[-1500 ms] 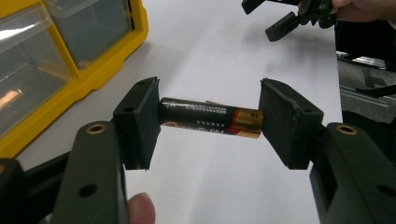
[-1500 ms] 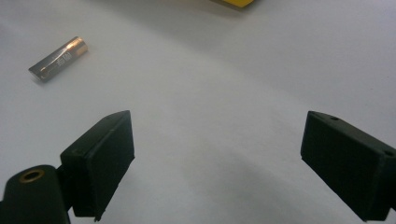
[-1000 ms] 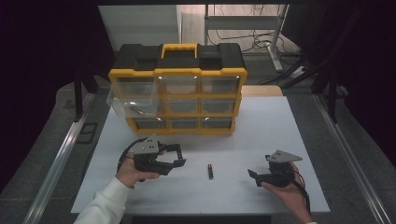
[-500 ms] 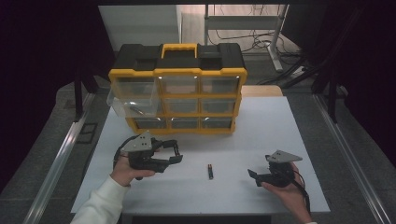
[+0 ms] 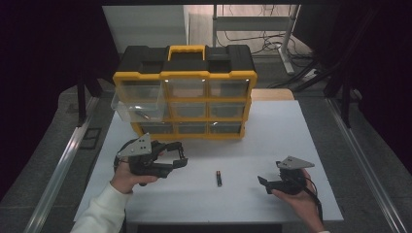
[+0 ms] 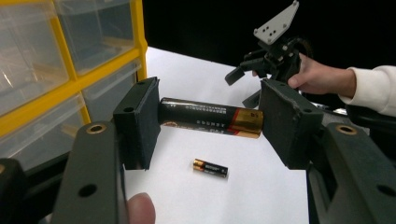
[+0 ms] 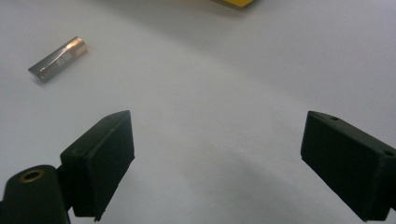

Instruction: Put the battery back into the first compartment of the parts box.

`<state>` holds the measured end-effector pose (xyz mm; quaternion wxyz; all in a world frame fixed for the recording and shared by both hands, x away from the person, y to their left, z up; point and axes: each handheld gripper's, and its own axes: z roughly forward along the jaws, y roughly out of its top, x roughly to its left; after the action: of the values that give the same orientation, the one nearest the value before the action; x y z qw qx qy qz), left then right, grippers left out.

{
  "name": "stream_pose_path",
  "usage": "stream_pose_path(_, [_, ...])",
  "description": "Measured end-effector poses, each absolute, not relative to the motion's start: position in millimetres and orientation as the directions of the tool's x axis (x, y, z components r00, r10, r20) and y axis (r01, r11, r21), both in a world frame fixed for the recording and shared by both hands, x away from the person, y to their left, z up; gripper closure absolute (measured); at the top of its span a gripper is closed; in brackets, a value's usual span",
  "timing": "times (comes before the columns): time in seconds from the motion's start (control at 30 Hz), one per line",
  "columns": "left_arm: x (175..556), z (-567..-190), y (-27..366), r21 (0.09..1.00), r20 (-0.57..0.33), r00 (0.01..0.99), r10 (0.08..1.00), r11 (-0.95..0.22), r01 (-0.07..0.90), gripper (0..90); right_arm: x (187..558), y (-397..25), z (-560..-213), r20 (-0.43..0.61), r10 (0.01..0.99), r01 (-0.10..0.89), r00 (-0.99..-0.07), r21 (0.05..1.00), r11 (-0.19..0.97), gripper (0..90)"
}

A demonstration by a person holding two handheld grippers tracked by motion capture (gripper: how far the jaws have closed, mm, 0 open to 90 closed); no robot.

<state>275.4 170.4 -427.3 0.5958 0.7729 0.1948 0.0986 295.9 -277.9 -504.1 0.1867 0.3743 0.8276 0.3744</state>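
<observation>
While the left gripper (image 6: pixel 210 122) clamps one battery (image 6: pixel 210 117) end-to-end between its pads, lifted off the white table (image 5: pixel 272 131), a second battery (image 5: pixel 219 178) lies below, between both grippers. Right gripper (image 7: pixel 217 163) gapes wide, empty.

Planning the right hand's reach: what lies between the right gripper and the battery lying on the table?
Nothing: in the high view, bare white table separates the right gripper from the loose battery.
</observation>
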Motion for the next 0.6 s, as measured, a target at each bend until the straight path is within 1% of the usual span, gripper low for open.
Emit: stream_pose_path(0.6, [269.5,-413.3,177.0,0.973,-0.072,0.902,0.426,-0.17,0.157,40.8,295.9,-277.9,-504.2,-0.03,0.759,0.48,-0.65,0.759,0.44,10.0])
